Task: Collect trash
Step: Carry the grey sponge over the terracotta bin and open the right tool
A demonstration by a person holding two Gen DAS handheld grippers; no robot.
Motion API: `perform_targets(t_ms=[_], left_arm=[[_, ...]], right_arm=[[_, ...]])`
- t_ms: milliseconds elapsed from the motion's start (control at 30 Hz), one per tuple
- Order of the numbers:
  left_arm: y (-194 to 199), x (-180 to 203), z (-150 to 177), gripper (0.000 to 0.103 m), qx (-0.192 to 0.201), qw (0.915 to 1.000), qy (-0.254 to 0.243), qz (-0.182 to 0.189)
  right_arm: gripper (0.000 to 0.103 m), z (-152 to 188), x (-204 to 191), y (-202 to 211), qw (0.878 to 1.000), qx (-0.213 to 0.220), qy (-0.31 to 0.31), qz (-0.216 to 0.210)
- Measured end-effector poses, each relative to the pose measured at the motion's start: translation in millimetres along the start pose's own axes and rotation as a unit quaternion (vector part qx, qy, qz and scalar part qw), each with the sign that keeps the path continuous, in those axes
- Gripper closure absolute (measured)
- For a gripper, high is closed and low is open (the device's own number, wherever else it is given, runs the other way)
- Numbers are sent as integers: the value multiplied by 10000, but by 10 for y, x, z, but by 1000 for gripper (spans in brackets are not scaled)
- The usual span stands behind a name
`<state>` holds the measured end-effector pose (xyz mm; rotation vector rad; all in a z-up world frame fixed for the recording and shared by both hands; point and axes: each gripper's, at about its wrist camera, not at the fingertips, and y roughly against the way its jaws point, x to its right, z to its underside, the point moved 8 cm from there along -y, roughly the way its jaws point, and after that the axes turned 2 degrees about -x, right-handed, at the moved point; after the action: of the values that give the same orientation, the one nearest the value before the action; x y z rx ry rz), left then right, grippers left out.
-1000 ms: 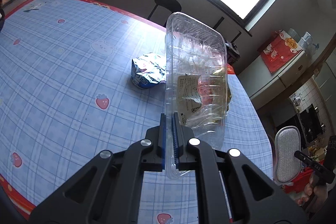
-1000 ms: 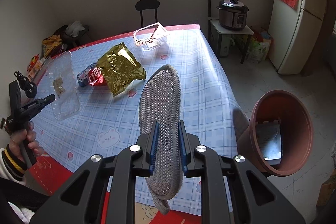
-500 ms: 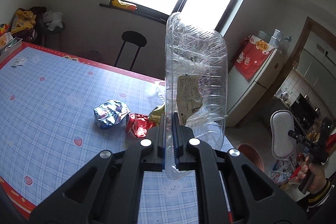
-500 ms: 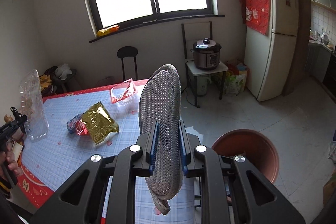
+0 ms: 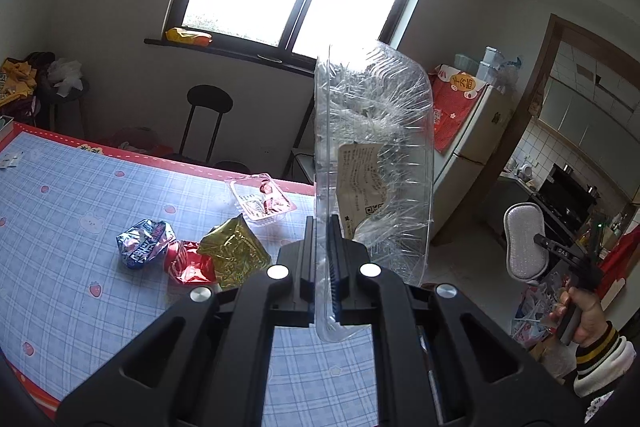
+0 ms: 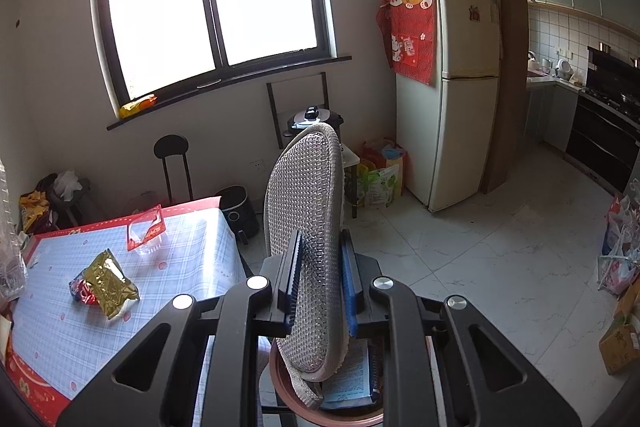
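Checked table (image 5: pixel 80 227) beside us, we carry: left gripper (image 5: pixel 320 259) pinches the clear tray (image 5: pixel 376 163), right gripper (image 6: pixel 318 279) clamps the mesh insole (image 6: pixel 308 211). Next, a drop into the brown tub (image 6: pixel 288 395) below.

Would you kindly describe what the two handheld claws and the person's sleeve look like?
Both the left claw and the right claw are matte black plastic with triangular cut-outs, silver round screws and blue ribbed pads. The sleeve at the right hand is white knit, its cuff striped black and yellow.
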<state>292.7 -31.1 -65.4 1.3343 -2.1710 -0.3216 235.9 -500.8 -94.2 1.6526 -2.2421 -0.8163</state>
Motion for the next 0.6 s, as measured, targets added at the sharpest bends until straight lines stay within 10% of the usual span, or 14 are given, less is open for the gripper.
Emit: perform_targets(t_ms=[400, 500, 600], left_arm=[[-139, 623, 97, 94, 17, 9997, -124, 192], [-181, 739, 117, 93, -38, 9995, -186, 243], [-214, 867, 126, 94, -96, 9990, -302, 311]], right_arm=[[81, -214, 276, -72, 9997, 139, 135, -158], [40, -193, 298, -147, 9995, 17, -46, -325], [27, -208, 296, -89, 9990, 118, -107, -409]])
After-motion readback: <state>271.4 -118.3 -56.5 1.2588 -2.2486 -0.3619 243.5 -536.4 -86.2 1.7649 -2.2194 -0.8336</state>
